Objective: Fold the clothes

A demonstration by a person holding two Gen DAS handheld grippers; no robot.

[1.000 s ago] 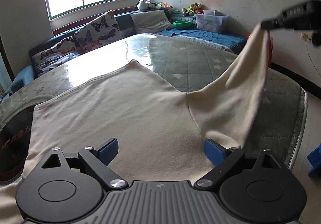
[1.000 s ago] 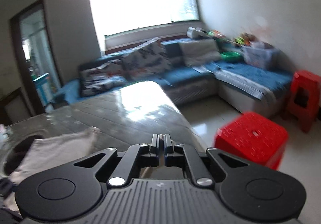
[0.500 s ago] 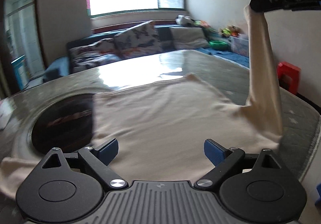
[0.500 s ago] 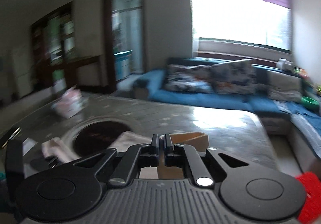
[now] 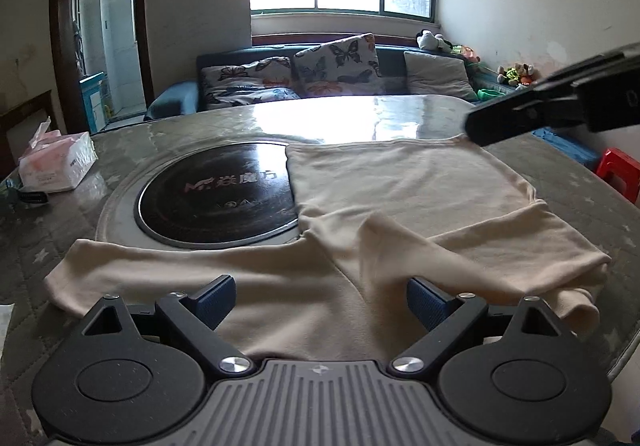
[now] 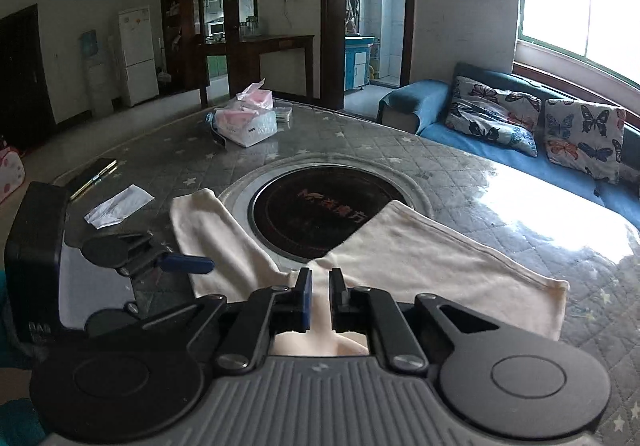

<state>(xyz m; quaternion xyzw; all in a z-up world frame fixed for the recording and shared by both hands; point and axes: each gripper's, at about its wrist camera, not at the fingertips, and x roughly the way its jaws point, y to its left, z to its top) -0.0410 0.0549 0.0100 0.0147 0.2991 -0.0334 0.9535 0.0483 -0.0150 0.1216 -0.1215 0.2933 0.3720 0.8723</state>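
Note:
A cream long-sleeved top (image 5: 400, 182) lies flat on the quilted round table (image 5: 120, 150), one sleeve folded across its body and the other stretched left. My left gripper (image 5: 320, 298) hovers wide open over the top's near edge, nothing between its blue pads (image 5: 212, 298). It also shows at the left of the right wrist view, left gripper (image 6: 160, 262). My right gripper (image 5: 476, 130) reaches to the garment's far corner. In its own view the right gripper (image 6: 320, 282) has its jaws opening to a narrow gap, over the cream top (image 6: 420, 254), which shows through that gap.
A black round hob (image 5: 216, 190) is set in the table's middle, partly under the top. A tissue pack (image 6: 246, 122), a paper scrap (image 6: 120, 206) and a dark flat item (image 6: 92, 174) lie on the far side. A red stool (image 5: 620, 174) and a blue sofa (image 6: 460, 130) stand past the table.
The right gripper swung the raised sleeve down and across; the cloth now lies flat and its jaws have parted slightly. Both views have swung round toward the hob.

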